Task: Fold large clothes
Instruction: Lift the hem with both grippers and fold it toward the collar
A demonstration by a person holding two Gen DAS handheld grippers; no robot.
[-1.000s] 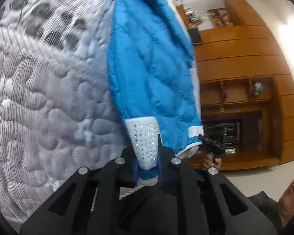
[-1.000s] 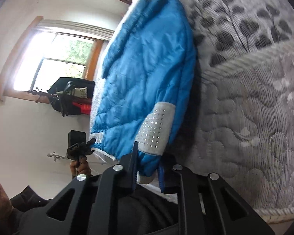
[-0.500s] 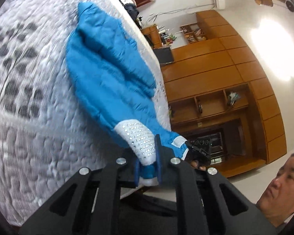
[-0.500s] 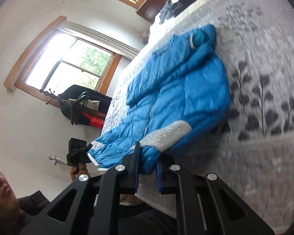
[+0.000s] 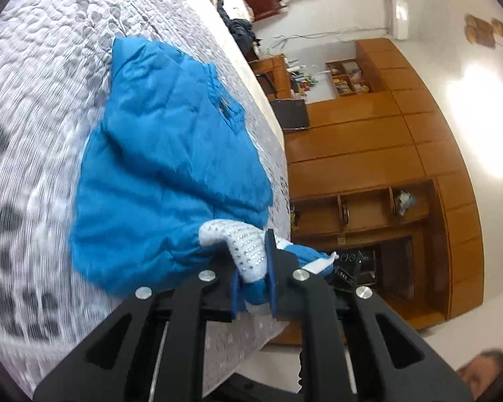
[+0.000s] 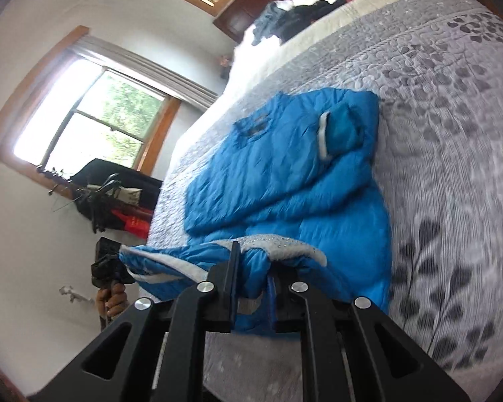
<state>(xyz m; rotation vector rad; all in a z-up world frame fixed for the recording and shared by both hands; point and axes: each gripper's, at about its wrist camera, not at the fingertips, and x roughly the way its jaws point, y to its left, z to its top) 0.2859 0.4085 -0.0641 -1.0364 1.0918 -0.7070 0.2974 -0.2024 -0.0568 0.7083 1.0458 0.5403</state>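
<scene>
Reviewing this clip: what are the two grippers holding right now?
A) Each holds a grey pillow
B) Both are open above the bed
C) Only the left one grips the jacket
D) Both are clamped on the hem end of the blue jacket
D: the left gripper and the right gripper each pinch the blue puffer jacket at its white studded trim, over the grey quilted bedspread.

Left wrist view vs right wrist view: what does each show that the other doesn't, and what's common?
Left only: wooden wall cabinets and the right gripper seen from outside. Right only: window, sleeve cuff with white band, and the hand holding the left gripper. Shared: blue jacket on the grey quilt, its hem clamped in each view's own gripper.
</scene>
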